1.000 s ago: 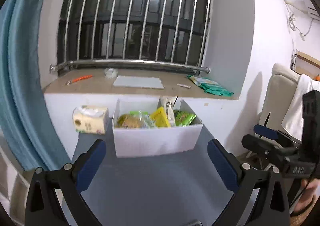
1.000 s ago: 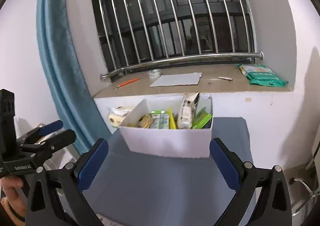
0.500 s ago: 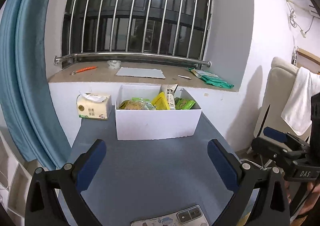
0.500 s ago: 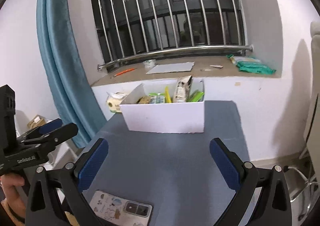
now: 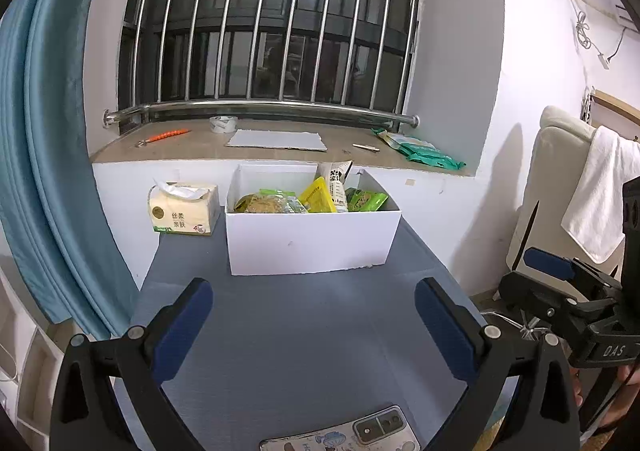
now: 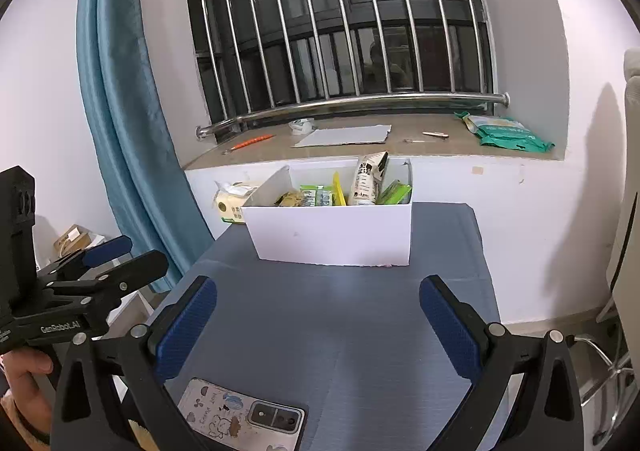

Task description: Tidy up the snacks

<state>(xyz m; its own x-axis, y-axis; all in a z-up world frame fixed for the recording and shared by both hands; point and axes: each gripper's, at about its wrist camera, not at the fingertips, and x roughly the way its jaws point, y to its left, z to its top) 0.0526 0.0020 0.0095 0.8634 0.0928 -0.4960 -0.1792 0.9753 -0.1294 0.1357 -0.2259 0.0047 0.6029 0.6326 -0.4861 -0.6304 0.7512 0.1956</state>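
A white box [image 5: 312,241] [image 6: 332,235] stands at the far end of the grey table [image 5: 304,351] [image 6: 340,339]. It holds several snack packets: green and brown ones, a yellow one [image 5: 318,201] and an upright white pouch [image 5: 338,183] [image 6: 366,179]. My left gripper [image 5: 312,325] is open and empty, well short of the box. My right gripper [image 6: 318,325] is open and empty too, held back from the box. Each gripper shows at the edge of the other's view.
A phone [image 5: 344,437] [image 6: 240,417] lies at the table's near edge. A tissue pack [image 5: 182,209] sits left of the box. The windowsill [image 5: 280,147] holds paper, tape, a green bag [image 5: 420,151]. Blue curtain [image 5: 40,171] at left, chair with towel [image 5: 580,203] at right.
Both grippers have drawn back from the box and tilted down, so the box looks farther off and the phone at the near edge has come into view. Both stayed open.
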